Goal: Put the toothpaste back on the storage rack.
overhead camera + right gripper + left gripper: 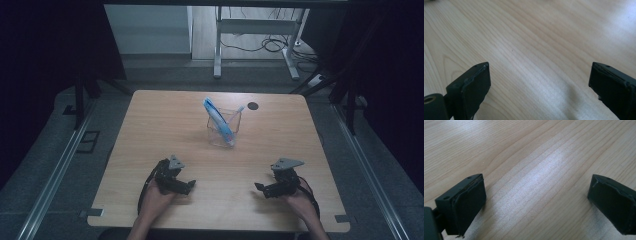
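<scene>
Resting near the table's (150, 130) front edge, the left gripper (187, 186) and right gripper (260, 188) are held spread, nothing between; the clear cup's (217, 135) blue contents are hard to make out.

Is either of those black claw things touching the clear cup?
Apart. The high view shows bare table between the clear cup and both the left gripper and right gripper.

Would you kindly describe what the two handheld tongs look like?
Both the left tongs and the right tongs are black, each topped by a grey three-cornered plate, with a dark cable trailing back by the wrist. Their jaws are blocky, faced with flat black pads. The forearms show no sleeves.
</scene>
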`<action>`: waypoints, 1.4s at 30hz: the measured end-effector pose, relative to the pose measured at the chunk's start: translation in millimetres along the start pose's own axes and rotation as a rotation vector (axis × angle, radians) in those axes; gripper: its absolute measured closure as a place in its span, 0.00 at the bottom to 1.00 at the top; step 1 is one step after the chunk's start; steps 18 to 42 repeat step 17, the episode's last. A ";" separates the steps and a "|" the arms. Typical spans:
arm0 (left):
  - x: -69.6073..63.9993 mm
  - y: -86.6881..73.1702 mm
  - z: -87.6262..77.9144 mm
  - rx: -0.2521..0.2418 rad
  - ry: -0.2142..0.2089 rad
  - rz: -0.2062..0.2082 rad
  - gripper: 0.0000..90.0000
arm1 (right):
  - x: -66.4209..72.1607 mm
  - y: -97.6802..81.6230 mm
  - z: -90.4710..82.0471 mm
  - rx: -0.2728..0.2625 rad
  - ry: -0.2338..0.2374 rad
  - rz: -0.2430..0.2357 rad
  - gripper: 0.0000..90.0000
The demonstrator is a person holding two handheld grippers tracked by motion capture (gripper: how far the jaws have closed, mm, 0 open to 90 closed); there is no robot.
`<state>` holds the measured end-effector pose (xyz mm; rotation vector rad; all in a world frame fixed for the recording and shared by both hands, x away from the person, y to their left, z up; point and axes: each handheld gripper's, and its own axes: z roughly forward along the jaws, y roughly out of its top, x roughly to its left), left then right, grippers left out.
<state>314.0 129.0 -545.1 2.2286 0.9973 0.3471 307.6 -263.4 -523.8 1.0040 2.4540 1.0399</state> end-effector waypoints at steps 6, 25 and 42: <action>0.1 0.0 0.0 0.000 0.000 0.000 0.02 | 0.6 -12.5 9.9 0.043 0.011 -0.001 0.04; 0.1 0.0 0.0 0.000 0.000 0.000 0.02 | -0.1 -17.1 10.4 0.014 -0.001 0.000 0.04; 0.1 0.0 0.0 0.000 0.000 0.000 0.02 | -0.1 -17.1 10.4 0.014 -0.001 0.000 0.04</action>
